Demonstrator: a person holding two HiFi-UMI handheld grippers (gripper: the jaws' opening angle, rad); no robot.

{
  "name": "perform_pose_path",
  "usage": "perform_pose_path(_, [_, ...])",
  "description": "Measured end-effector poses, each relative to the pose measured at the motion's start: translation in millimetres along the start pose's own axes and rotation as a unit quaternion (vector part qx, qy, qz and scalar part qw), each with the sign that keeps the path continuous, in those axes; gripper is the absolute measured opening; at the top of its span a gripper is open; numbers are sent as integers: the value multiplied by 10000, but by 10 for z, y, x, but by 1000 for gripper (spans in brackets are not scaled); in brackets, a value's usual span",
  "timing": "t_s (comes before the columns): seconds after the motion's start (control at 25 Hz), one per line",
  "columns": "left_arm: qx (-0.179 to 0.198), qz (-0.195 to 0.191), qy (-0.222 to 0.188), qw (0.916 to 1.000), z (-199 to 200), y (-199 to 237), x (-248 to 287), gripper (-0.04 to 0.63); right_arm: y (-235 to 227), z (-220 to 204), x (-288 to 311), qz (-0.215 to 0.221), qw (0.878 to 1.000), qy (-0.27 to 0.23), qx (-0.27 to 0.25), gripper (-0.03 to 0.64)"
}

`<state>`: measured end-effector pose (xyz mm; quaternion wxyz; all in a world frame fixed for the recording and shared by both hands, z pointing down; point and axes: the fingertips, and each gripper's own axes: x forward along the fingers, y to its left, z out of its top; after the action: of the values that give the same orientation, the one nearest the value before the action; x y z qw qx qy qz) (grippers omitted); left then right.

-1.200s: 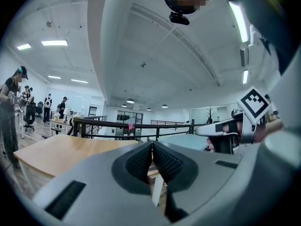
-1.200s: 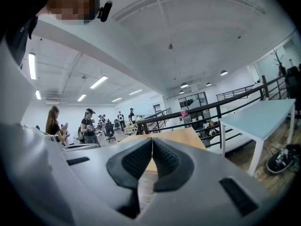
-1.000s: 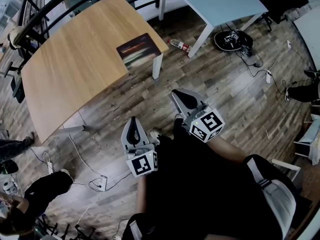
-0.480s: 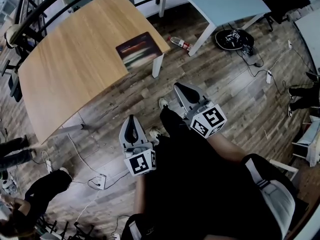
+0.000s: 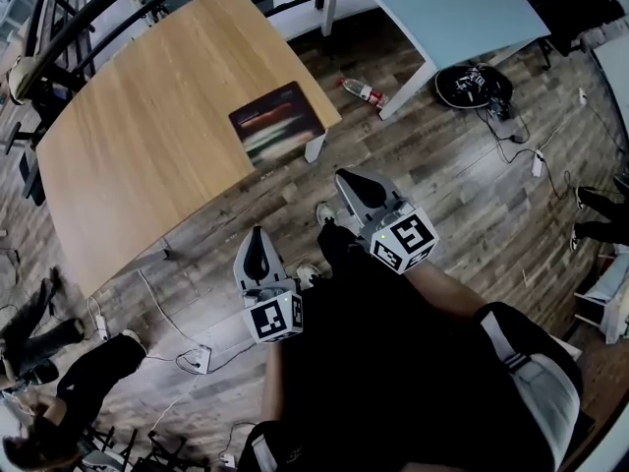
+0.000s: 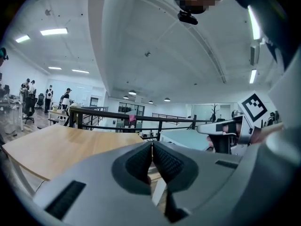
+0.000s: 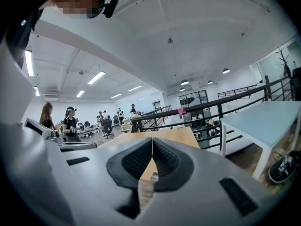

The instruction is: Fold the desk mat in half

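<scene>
The desk mat [image 5: 276,122], dark with blurred colour bands, lies flat at the near right corner of the wooden table [image 5: 147,136]. My left gripper [image 5: 257,246] hangs over the floor, well short of the table, jaws shut and empty. My right gripper [image 5: 349,181] is also shut on nothing, just off the table's corner, a little below the mat. In the left gripper view the shut left gripper [image 6: 152,145] points at the wooden table [image 6: 61,145] edge. In the right gripper view the shut right gripper [image 7: 152,141] faces the wooden table [image 7: 171,136].
A pale blue table [image 5: 442,3] stands at the back right, with a plastic bottle [image 5: 362,91] and a dark bag [image 5: 474,85] on the floor near it. Cables and a power strip [image 5: 200,362] lie on the floor at left. People [image 5: 59,391] stand at the lower left. A black railing [image 5: 118,8] runs behind the table.
Both grippers have drifted slightly; the right one shifted a little left and up toward the table corner. The view has shifted a bit. Both stay shut.
</scene>
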<state>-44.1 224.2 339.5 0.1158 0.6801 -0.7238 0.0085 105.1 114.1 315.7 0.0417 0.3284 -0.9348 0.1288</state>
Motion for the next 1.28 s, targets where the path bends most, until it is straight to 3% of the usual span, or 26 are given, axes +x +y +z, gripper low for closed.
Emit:
perform_pose_path(0.24, [168, 133, 177, 9996, 1, 61, 510, 25, -308, -19, 386, 303, 9991, 182, -226, 31])
perform_pose_path(0.48, [730, 197, 413, 9963, -59, 26, 871, 26, -527, -135, 654, 723, 9945, 466, -598, 32])
perform_pose_path(0.88, [1326, -151, 1038, 9856, -329, 209, 1295, 28, -675, -358, 971, 970, 9876, 811, -933, 34])
perform_pose_path(1.04, [1848, -521, 1517, 9696, -542, 286, 1448, 29, -665, -358, 1112, 1130, 9834, 911, -1085, 35])
perform_pose_path(1.16, [2228, -882, 1972, 9506, -780, 325, 1545, 137, -733, -424, 1215, 1132, 9825, 985, -1107, 37])
perform_pose_path(1.24, [2563, -1050, 2177, 9359, -909, 366, 1628, 169, -804, -517, 1305, 1111, 9808, 1085, -1179, 45])
perform_pose_path(1.28, [2738, -1124, 2255, 9282, -969, 379, 1668, 177, -834, -579, 1347, 1127, 9784, 1180, -1272, 82])
